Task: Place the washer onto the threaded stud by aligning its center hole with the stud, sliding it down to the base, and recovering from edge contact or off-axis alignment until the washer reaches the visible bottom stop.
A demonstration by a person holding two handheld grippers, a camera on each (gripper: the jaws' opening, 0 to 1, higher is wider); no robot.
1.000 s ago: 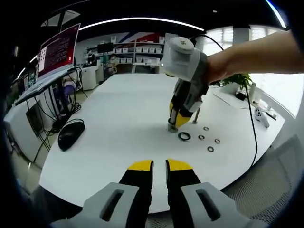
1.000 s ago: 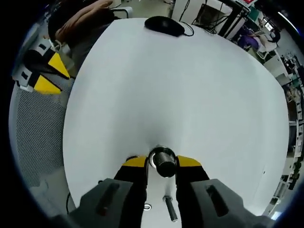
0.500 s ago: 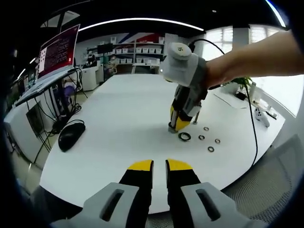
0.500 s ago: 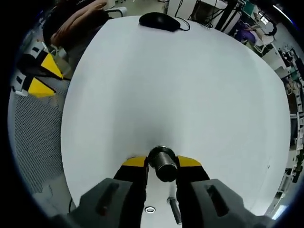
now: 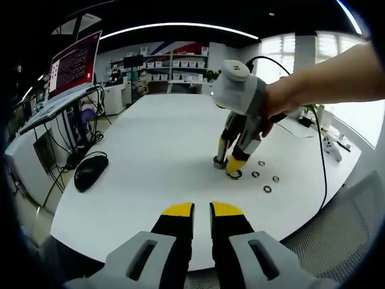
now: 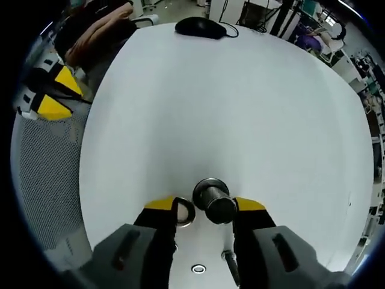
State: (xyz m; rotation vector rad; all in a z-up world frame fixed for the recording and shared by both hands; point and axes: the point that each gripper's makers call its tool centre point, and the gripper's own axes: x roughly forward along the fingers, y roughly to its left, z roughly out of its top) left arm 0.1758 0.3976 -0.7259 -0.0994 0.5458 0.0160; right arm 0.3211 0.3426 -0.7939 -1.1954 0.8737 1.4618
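I have my right gripper [image 6: 204, 208] tipped down over the white tabletop [image 6: 228, 108], its yellow-tipped jaws spread wide so that they straddle two things at once: the dark metal stud with its round, shiny top [image 6: 215, 201], which stands upright between them, and the large dark ring washer [image 6: 183, 212], which lies flat on the table just beside the stud and right against the inner face of my left jaw. The jaws are apart and gripping nothing; I hold them this wide, I think, because the washer sits so close to the stud that I need room to come down around the ring without knocking the post. In the left gripper view the same scene shows from across the table: the right gripper [image 5: 231, 167] with my hand [image 5: 278, 103] behind it, its tips down at the washer [image 5: 234, 174] beside the stud [image 5: 219, 162], and a few smaller loose washers [image 5: 266, 183] scattered just beyond. So the washer is not on the stud yet; it rests on the table at the foot of it. My left gripper [image 5: 201, 210] waits low at the near edge of the table, its jaws almost together with a thin gap and nothing between them, held well apart from the work. A black computer mouse [image 5: 89, 170] lies off to one side.
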